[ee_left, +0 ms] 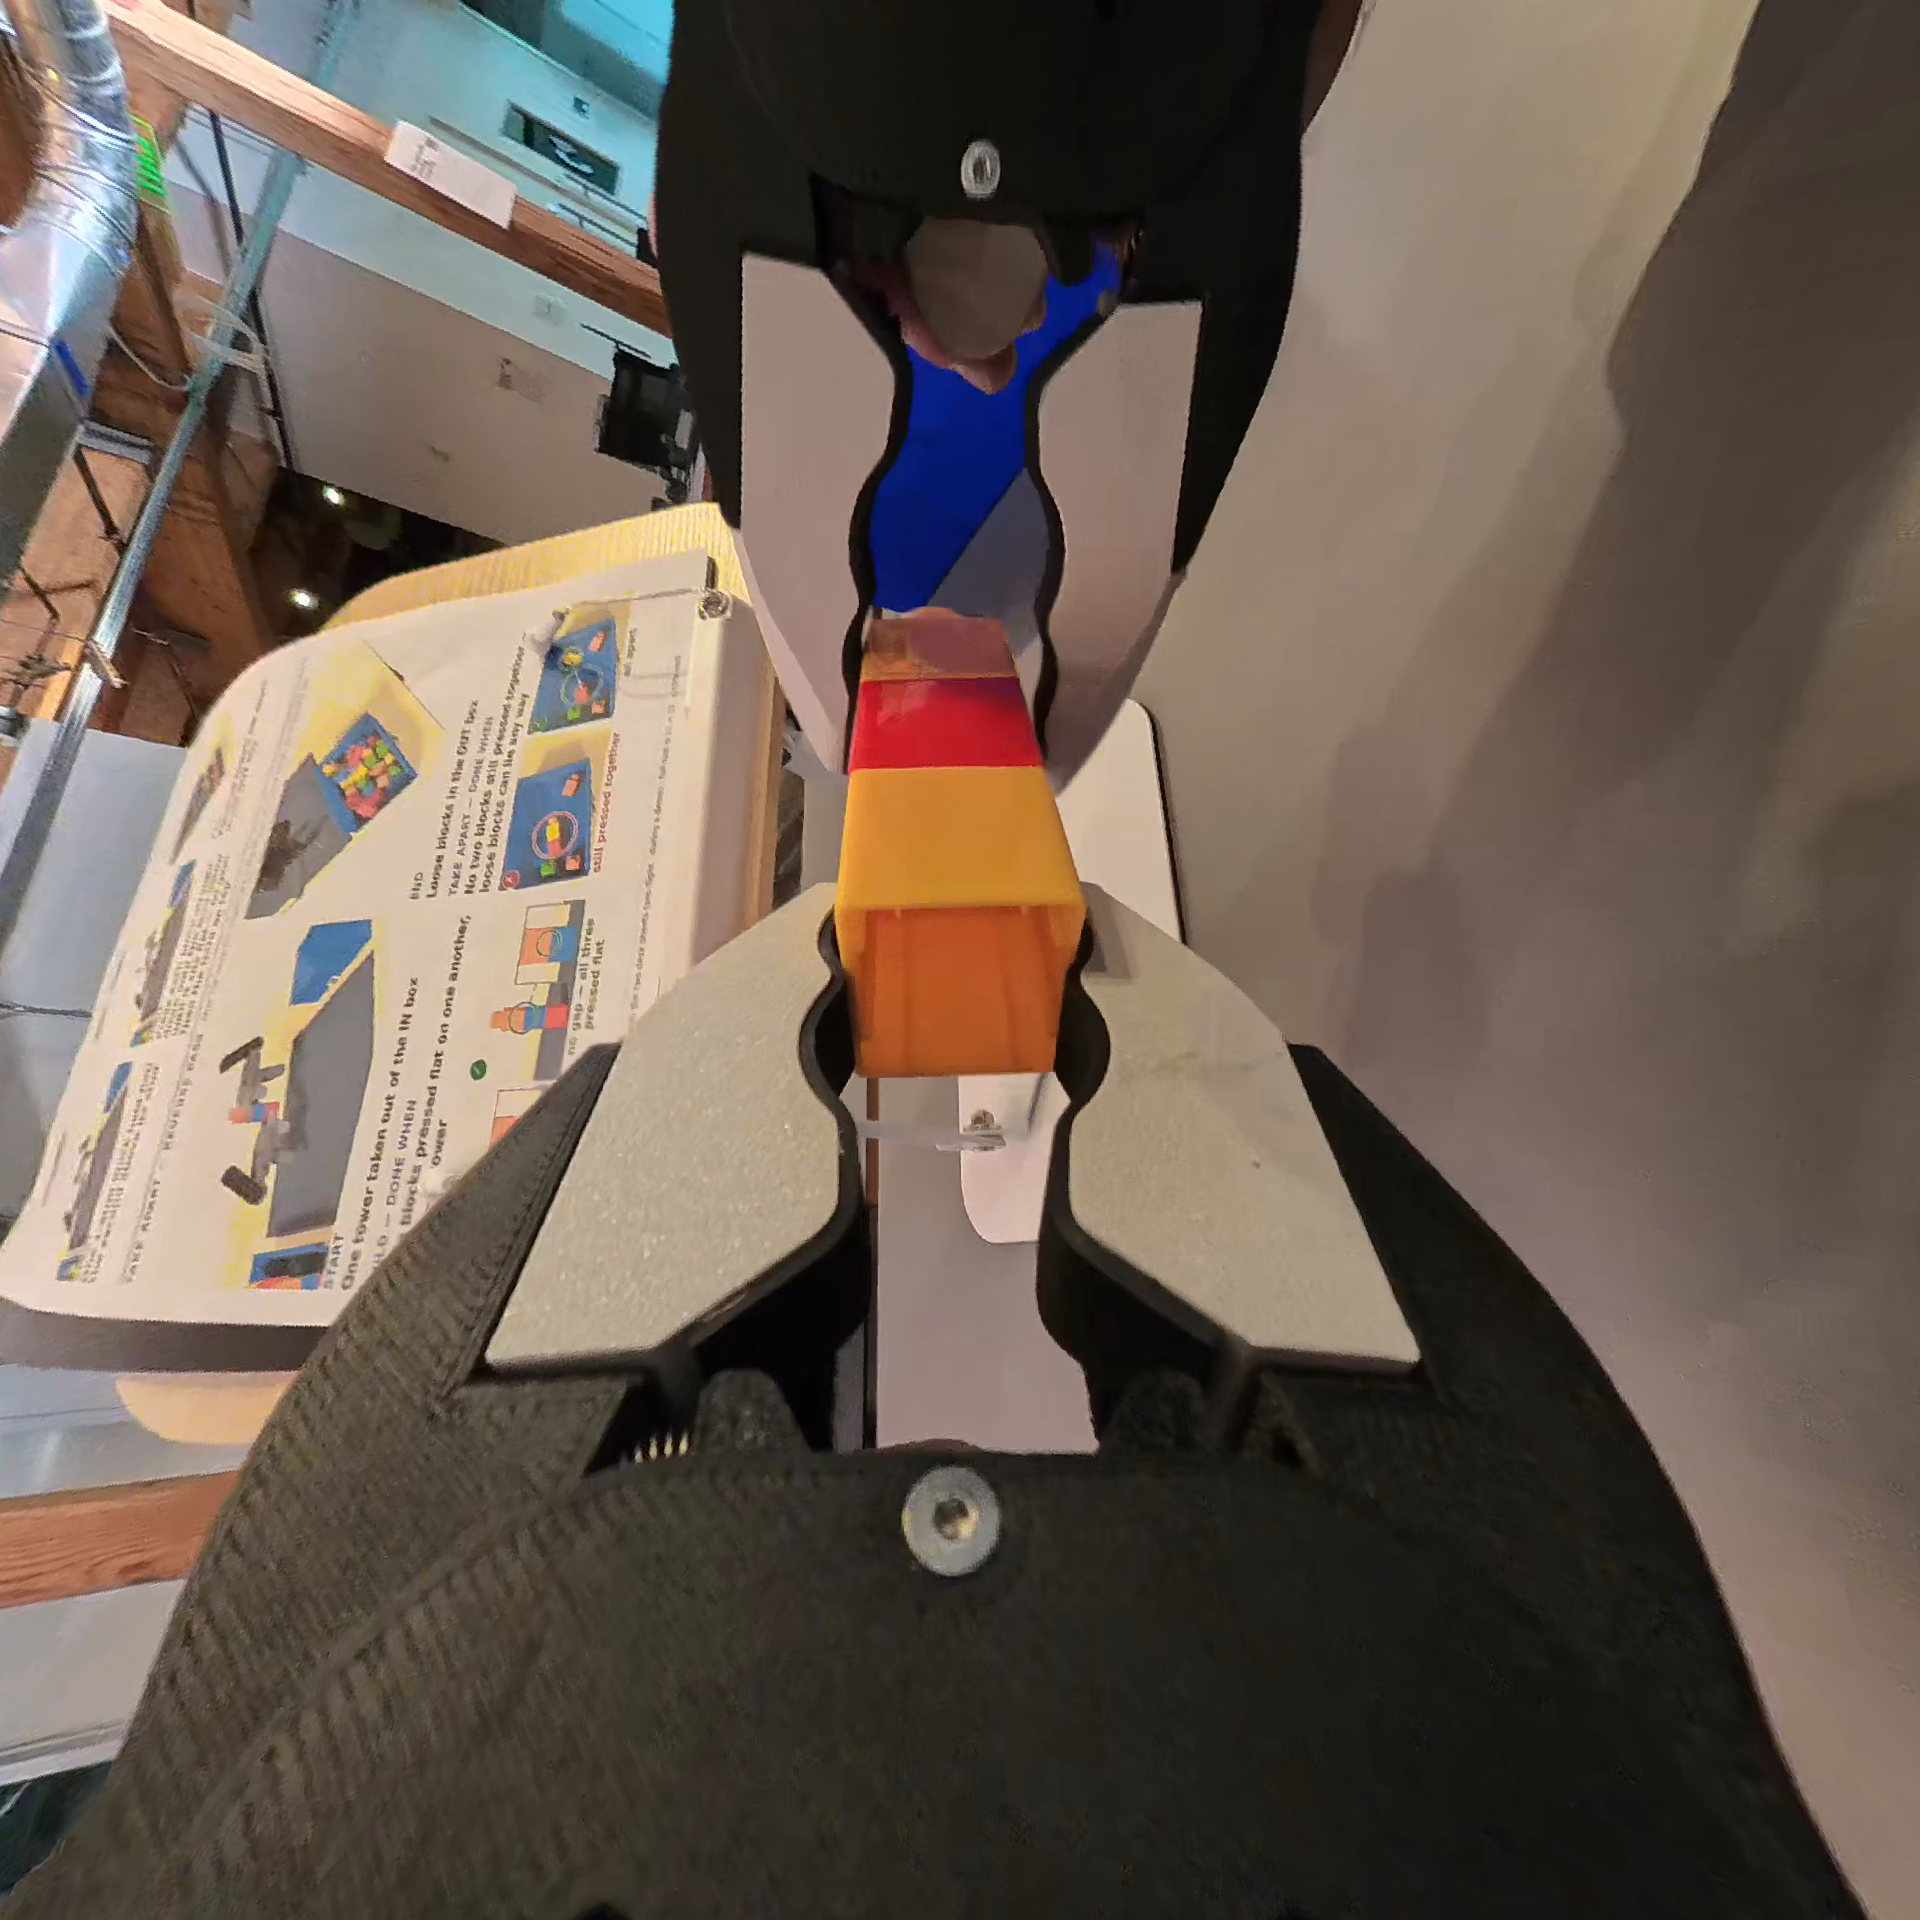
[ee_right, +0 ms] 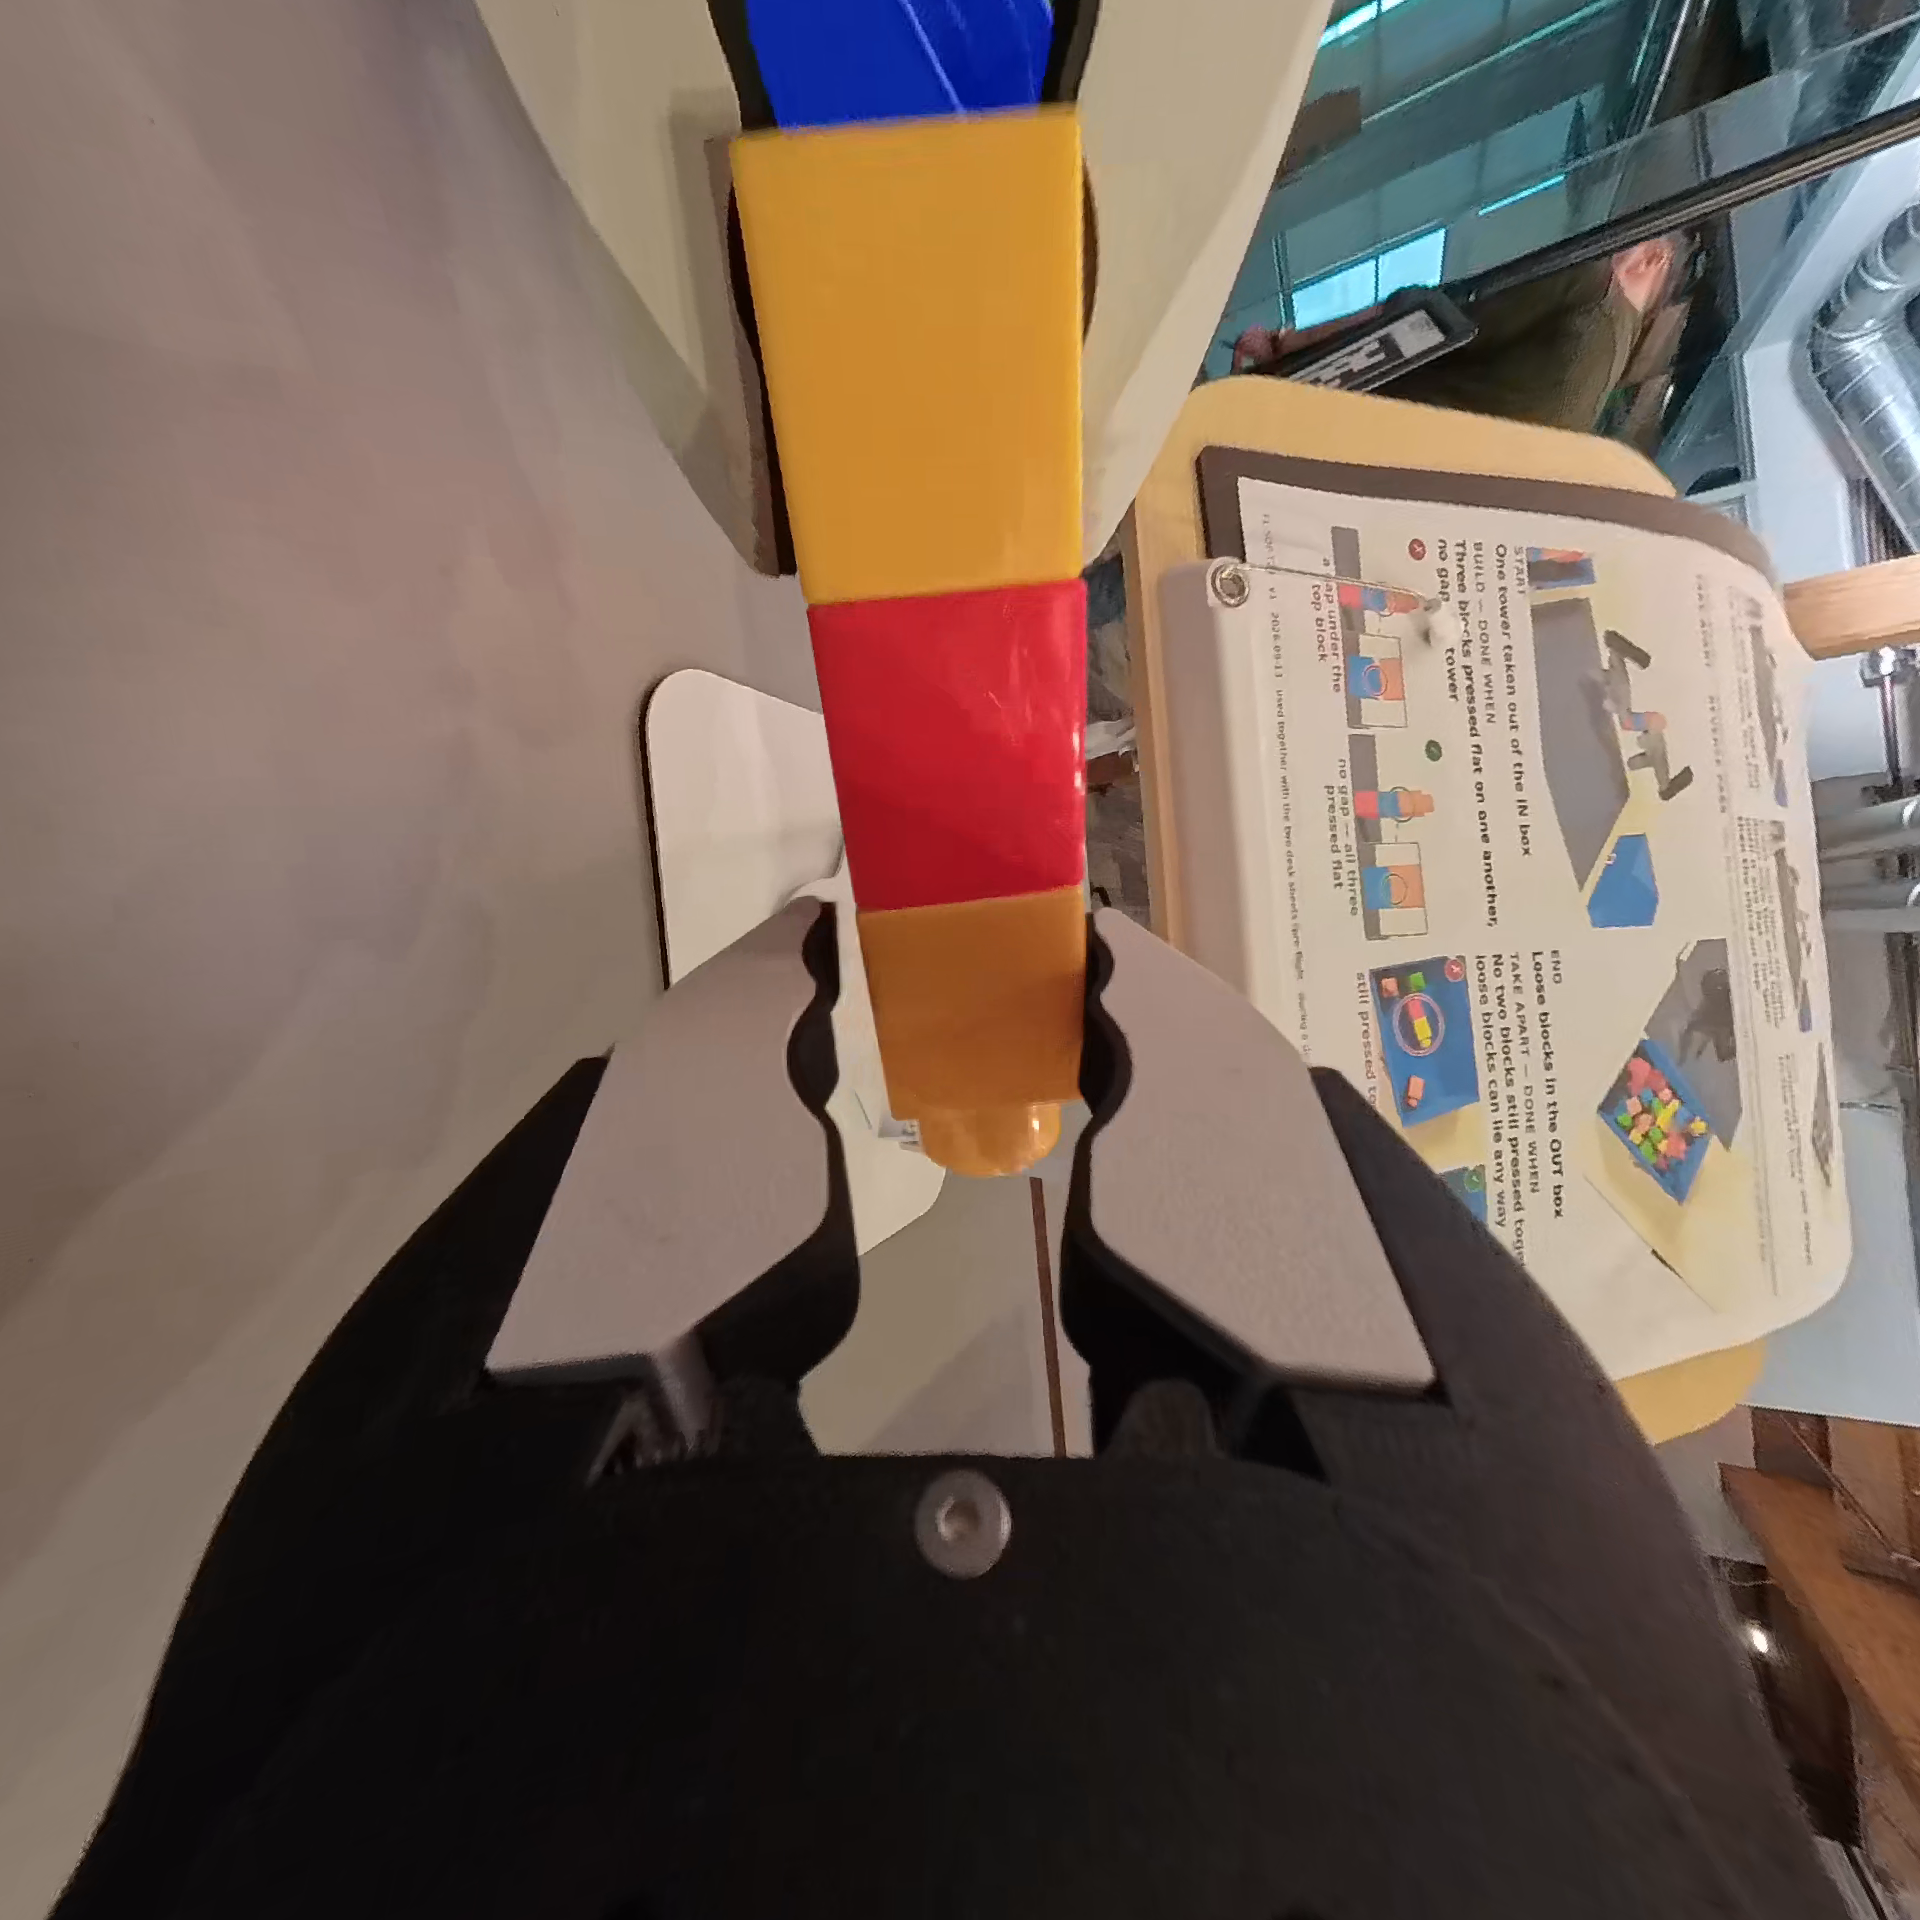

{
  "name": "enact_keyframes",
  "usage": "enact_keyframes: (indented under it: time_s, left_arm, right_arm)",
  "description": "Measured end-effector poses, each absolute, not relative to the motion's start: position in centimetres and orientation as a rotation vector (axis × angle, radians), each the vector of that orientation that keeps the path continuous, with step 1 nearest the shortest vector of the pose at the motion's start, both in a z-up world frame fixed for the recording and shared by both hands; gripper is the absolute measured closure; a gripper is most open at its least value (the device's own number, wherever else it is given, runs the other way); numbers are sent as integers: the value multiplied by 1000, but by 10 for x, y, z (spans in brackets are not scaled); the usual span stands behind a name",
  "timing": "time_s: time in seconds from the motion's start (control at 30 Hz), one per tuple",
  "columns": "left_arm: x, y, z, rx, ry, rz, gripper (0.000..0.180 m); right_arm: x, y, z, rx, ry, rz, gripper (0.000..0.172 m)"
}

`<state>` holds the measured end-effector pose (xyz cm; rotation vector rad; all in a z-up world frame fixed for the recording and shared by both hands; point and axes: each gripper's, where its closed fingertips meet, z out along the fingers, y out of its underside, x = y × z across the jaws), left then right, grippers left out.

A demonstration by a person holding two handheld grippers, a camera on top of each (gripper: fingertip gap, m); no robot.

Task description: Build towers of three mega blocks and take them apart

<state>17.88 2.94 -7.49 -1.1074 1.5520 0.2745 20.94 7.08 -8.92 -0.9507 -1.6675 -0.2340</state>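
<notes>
Yellow, red and orange made up the tower (ee_right: pixel 940 644), which hung in the air between our two grippers, well above the grey table (ee_right: pixel 312 520). Our left gripper (ee_left: pixel 954 987) was clamped on the yellow block (ee_left: pixel 951 831) at the hollow open end, both pads pressed against its sides. Our right gripper (ee_right: pixel 961 1023) stood around the orange block (ee_right: pixel 977 1003) at the studded end: the right-hand pad touched it, but a narrow gap showed at the other pad, so we judged that grasp released, or not yet closed.

To do this step well, we judged that the right jaws needed to close squarely on the orange block alone, clear of the red block (ee_right: pixel 951 743), before any pull. Then a slight rocking, with the pull kept along the tower's axis, would part the stud joint without twisting the yellow block out of the left grasp.

Below lay the plain grey table with a white rounded plate (ee_right: pixel 727 810) on it. A laminated instruction sheet (ee_left: pixel 395 914) rested on a pale wooden board (ee_right: pixel 1174 665) at the table's edge. Beyond were timber beams (ee_left: pixel 343 166), silver ducting (ee_right: pixel 1870 364) and glass partitions.
</notes>
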Motion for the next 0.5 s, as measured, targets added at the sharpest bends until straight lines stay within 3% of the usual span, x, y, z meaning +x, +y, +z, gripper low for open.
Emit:
enact_keyframes:
  time_s: [0.03,0.1,0.5]
  left_arm:
    - [179,28,-74,-1109,1555,267,145]
    - [181,25,-74,-1100,1562,250,145]
    - [186,21,-76,-1058,1573,243,145]
  right_arm:
    - [210,72,-90,-958,-1670,-235,123]
    - [210,67,-87,-925,-1668,-216,135]
    - [216,63,-89,-921,-1711,-246,137]
